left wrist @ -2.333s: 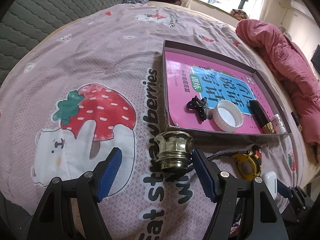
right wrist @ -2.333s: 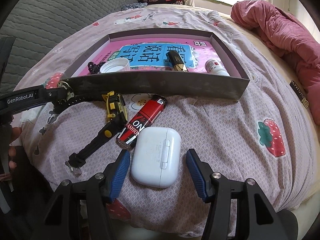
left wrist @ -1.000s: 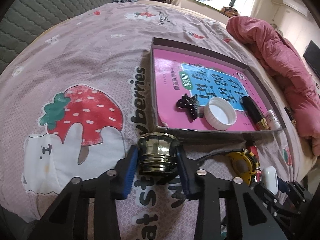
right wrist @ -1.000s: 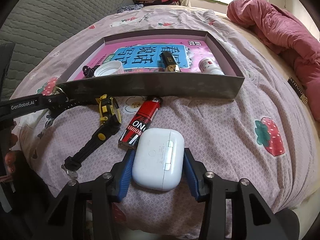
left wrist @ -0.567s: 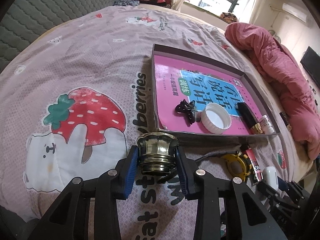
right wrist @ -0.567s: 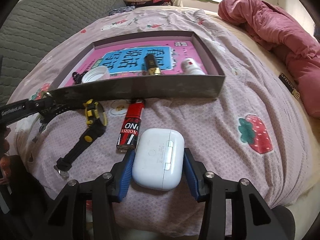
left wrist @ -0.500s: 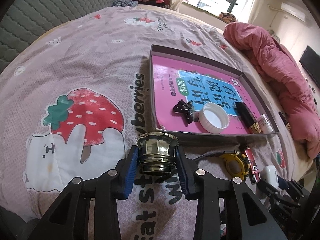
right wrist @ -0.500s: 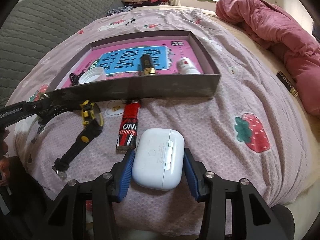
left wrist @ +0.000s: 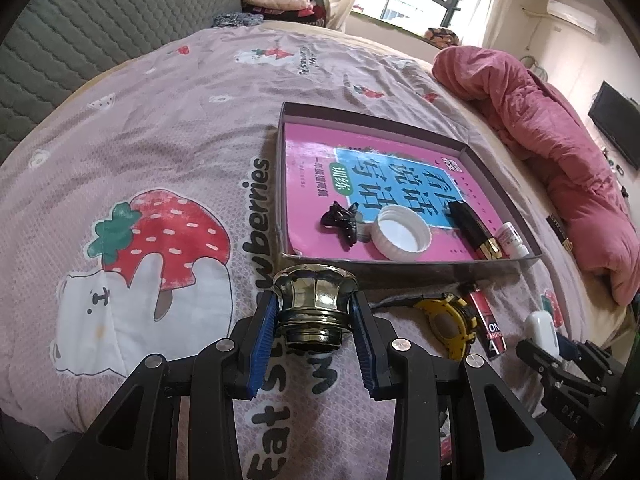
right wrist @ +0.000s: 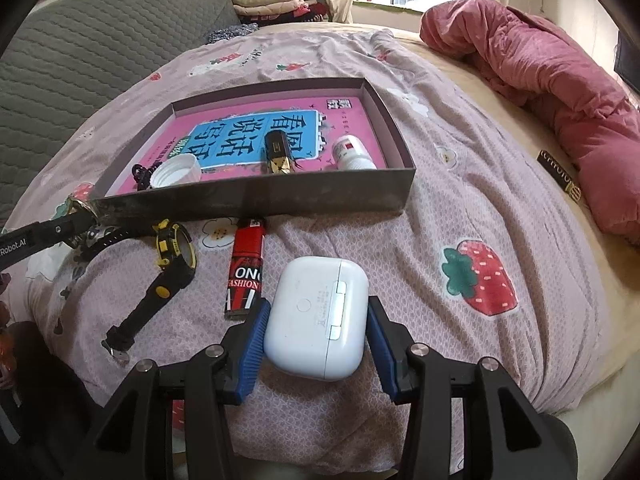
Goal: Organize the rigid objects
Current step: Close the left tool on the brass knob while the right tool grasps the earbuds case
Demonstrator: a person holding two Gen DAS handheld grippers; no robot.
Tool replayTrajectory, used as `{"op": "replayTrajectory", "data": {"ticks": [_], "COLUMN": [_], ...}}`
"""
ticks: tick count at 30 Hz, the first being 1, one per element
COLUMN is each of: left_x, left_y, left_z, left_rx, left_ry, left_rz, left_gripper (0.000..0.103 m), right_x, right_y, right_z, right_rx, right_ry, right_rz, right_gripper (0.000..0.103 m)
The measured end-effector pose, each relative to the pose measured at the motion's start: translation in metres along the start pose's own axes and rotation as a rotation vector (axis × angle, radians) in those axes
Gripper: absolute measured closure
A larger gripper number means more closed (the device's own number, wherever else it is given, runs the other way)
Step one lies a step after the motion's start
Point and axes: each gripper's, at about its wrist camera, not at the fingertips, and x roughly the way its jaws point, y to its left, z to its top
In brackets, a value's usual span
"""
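On the strawberry bedspread (left wrist: 168,152), the left gripper (left wrist: 316,320) clamps a brass knob (left wrist: 316,300) and the right gripper (right wrist: 316,320) pinches a white earbud case (right wrist: 316,312), with the box's near wall (right wrist: 256,196), a lighter (right wrist: 246,264) and a watch (right wrist: 172,256) lying ahead.

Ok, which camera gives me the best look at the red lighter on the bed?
The right wrist view: the red lighter lies whole and unobstructed just in front of the tray, label readable, left of the earbud case. In the left wrist view the lighter is small, distorted near the lower right edge beside the watch.
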Motion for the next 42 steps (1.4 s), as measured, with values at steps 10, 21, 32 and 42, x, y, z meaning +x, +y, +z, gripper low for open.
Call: {"op": "replayTrajectory", "data": {"ticks": [10,21,32,42], "left_x": [-0.008,-0.018,-0.027,-0.031], "left_y": [-0.017,-0.032,-0.037,-0.038], "left_z": [-0.007,-0.013,-0.014,-0.012], "left_rx": [0.047,0.089,0.101,0.103], "left_ry": [-0.008,-0.025,-0.045,-0.057], "left_rz": [0.005,0.014,0.004,0.005], "left_gripper": [0.065,0.065,0.066,0.065], "right_x": [-0.007,-0.013,-0.019,-0.024], "right_y": [0.000,0.005,0.010,0.019], "right_z": [0.003,0.008,0.015,0.018], "right_rx": [-0.004,-0.034,-0.066,-0.112], "right_ry": [-0.037,-0.086,-0.131,-0.172], "right_rz": [0.012,0.023,0.017,0.008], "right_gripper": [0.055,0.055,0.055,0.055]}}
